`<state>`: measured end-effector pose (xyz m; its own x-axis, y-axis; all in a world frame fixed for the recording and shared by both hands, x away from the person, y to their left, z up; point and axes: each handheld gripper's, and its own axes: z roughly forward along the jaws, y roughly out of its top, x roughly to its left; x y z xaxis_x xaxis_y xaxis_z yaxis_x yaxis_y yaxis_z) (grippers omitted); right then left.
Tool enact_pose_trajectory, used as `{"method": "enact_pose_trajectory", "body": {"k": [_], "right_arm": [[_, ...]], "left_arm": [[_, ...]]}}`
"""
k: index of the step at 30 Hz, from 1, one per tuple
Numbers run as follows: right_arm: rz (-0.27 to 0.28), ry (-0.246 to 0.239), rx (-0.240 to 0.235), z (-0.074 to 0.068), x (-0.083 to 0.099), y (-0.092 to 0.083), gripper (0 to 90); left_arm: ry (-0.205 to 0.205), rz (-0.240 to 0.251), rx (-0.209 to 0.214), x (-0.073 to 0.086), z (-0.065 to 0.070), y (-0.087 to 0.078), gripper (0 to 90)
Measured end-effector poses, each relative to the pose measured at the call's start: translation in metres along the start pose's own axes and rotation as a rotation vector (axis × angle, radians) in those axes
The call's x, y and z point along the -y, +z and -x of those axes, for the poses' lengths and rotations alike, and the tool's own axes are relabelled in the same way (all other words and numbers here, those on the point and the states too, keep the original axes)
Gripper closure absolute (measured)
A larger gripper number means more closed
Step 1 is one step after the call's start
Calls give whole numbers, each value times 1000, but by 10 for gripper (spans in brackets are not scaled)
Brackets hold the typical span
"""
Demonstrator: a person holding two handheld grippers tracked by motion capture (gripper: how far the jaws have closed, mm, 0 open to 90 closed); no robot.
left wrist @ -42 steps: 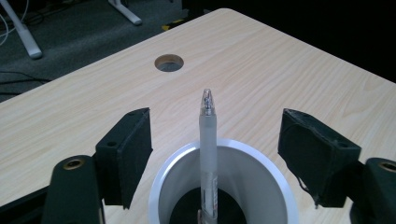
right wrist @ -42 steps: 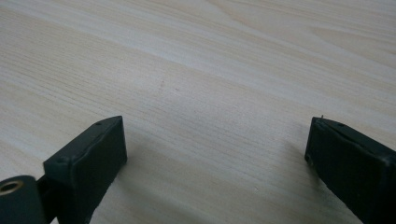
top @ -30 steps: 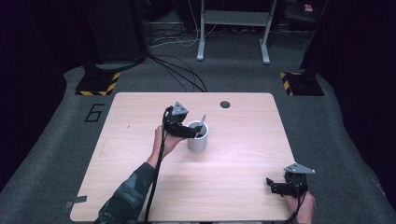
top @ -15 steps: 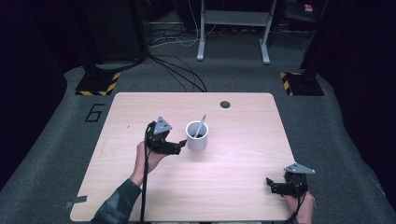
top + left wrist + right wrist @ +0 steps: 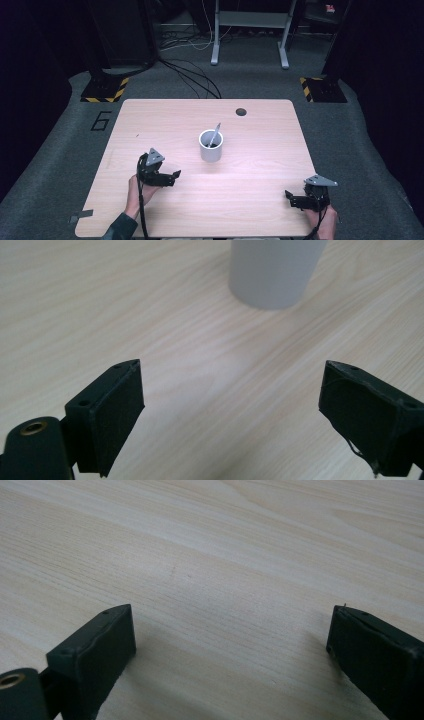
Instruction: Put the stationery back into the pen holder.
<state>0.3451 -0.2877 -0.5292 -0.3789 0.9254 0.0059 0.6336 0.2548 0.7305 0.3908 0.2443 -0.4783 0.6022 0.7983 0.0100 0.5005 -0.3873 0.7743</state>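
A white cup (image 5: 210, 146) stands upright near the middle of the wooden table (image 5: 260, 125), with a grey utensil handle (image 5: 215, 134) leaning out of it. My left gripper (image 5: 175, 174) sits low over the table to the cup's front left, open and empty. The left gripper view has the cup's base (image 5: 272, 271) ahead, between the wide-apart jaws of that gripper (image 5: 232, 405). My right gripper (image 5: 289, 196) rests near the front right corner, open. Bare wood lies between the spread jaws of the right gripper (image 5: 230, 645) in its own view.
A round cable hole (image 5: 241, 111) is in the table near its far edge. Grey carpet surrounds the table, with cables, a metal desk frame (image 5: 249, 30) and yellow-black striped bases (image 5: 105, 90) behind it. A "6" is marked on the floor at the left.
My left gripper has drawn back from the cup, toward the front left of the table. The cup with the utensil stays standing. The right gripper has not moved.
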Motion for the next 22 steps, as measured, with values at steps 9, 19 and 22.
{"method": "enact_pose_trajectory", "body": {"k": [9,19,22], "right_arm": [[-1,0,1,0,0,0,51],[-12,1,12,0,0,0,35],[-6,13,21,-1,0,1,22]], "left_arm": [[9,-132,14,42,-5,14,1],[24,-99,12,56,-5,13,0],[12,-95,10,56,-4,13,0]]}}
